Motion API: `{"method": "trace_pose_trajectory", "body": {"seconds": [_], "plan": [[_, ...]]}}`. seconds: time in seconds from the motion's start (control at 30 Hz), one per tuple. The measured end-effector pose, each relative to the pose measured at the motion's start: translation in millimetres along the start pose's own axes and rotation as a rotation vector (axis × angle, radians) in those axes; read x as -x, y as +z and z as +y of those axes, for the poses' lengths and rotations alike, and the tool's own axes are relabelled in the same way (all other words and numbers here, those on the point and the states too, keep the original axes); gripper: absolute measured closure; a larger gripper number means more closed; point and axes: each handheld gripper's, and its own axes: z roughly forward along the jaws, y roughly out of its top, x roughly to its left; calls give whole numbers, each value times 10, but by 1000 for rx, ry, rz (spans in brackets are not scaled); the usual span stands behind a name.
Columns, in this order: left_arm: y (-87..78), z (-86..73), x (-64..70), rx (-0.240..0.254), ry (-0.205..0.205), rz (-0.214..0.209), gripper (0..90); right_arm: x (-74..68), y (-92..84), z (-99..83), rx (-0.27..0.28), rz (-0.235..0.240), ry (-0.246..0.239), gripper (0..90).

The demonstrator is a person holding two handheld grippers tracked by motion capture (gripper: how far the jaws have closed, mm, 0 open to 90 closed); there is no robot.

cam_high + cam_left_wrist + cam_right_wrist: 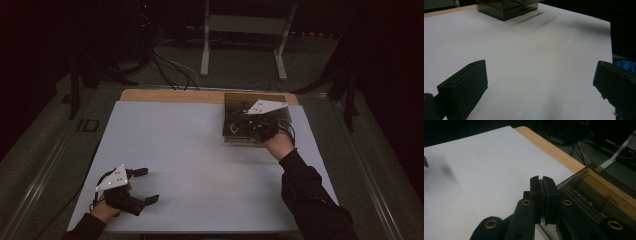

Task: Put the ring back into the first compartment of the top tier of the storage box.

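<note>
From above, the smoky transparent box (256, 120) sat at the far right of the white sheet (190, 150), partly over the strip of wooden table edge (170, 95) beyond it. The right gripper (257, 131) hung over the box's near side, its grey plate covering part of the lid, so the high view hid how its jaws stood; the right gripper view settled that, with the two black jaws pressed together on nothing, their tips just beside the box's (596, 195) near wall. Ridged contents inside the box were too dim to identify. The left gripper (142, 186) rested well apart from the box, at the sheet's near left corner, forearm entering from below; its jaws were spread wide over bare sheet (531, 62). In the left gripper view the box (506, 10) was cut off at the top edge.
</note>
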Motion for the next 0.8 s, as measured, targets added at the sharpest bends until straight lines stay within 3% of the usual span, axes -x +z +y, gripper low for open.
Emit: {"method": "trace_pose_trajectory", "body": {"seconds": [0.37, 0.8], "plan": [[-5, 2, 0, 5, -1, -1, 11, 137, 138, -45, -17, -23, 42, 876], [-1, -4, 2, 1, 1, 0, 11, 170, 329, -158, -60, -34, 59, 875]]}}
